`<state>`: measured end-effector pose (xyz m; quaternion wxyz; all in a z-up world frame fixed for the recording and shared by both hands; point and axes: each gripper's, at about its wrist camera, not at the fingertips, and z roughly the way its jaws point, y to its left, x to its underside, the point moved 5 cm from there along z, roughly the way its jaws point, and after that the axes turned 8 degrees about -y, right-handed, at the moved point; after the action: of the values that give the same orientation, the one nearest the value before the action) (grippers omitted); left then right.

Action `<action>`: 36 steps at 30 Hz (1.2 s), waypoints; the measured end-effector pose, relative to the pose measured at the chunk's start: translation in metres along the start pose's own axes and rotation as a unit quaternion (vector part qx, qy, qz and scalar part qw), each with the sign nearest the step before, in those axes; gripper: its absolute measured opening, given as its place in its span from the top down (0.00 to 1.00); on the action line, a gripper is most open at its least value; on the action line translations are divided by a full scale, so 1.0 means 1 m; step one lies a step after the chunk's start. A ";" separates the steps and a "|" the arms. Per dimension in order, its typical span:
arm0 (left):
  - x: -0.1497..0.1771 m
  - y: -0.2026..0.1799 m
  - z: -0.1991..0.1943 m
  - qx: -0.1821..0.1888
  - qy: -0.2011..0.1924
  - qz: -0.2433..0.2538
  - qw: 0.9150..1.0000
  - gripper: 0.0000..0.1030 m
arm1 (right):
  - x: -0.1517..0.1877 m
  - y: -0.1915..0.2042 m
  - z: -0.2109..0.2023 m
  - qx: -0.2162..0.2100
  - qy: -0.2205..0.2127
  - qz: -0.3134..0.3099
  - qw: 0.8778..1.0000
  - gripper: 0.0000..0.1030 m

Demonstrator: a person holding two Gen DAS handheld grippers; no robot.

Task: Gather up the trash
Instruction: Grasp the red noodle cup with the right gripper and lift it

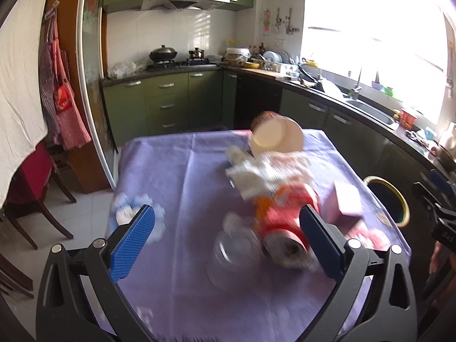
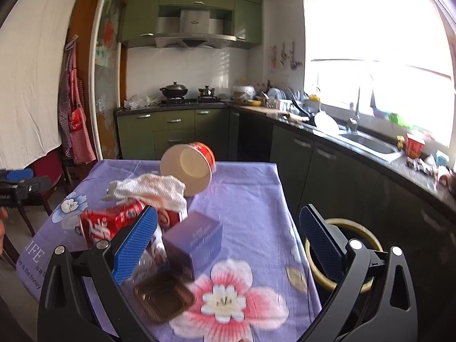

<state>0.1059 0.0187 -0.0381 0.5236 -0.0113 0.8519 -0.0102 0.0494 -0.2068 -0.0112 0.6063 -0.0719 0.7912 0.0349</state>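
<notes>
Kitchen, purple-cloth counter (image 2: 250,199). Left tool (image 1: 228,225) spread wide, nothing held; red can (image 1: 285,222) lies on its side between the fingers, likely next pick. Right tool (image 2: 228,228) also wide, empty; purple box (image 2: 193,242) just ahead, bin (image 2: 367,236) beside its right finger, handy for drops. Only the right view shows the brown tray (image 2: 164,299). Cup (image 2: 188,168) and rag (image 2: 148,189) lie beyond.

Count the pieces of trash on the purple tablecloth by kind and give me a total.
Red paper cups lying on their sides: 1
Tipped red paper bowls: 1
Crumpled white paper towels: 1
Small purple cardboard boxes: 1
Brown plastic trays: 1
Clear plastic containers: 1
Total: 6
</notes>
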 end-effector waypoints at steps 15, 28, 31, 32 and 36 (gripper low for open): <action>-0.059 0.049 0.151 -0.025 0.003 -0.013 1.000 0.06 | -0.039 0.035 0.241 -0.113 0.114 -0.126 0.979 0.36; -0.030 0.066 0.203 -0.023 0.047 -0.037 0.998 0.06 | 0.000 0.073 0.392 -0.068 0.162 -0.234 0.956 0.83; -0.030 0.066 0.203 -0.023 0.045 -0.036 0.998 0.06 | 0.000 0.070 0.408 -0.072 0.169 -0.212 0.960 0.96; -0.030 0.066 0.203 -0.021 0.044 -0.037 0.998 0.06 | 0.000 0.064 0.414 -0.080 0.186 -0.187 0.961 0.96; -0.031 0.069 0.199 -0.018 0.041 -0.043 0.998 0.06 | -0.010 0.031 0.426 -0.092 0.233 -0.096 0.963 0.96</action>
<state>0.2968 0.0876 -0.1025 0.4874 -0.0568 0.8712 -0.0179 0.4536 -0.1149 -0.1139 0.3963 -0.2092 0.8934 0.0311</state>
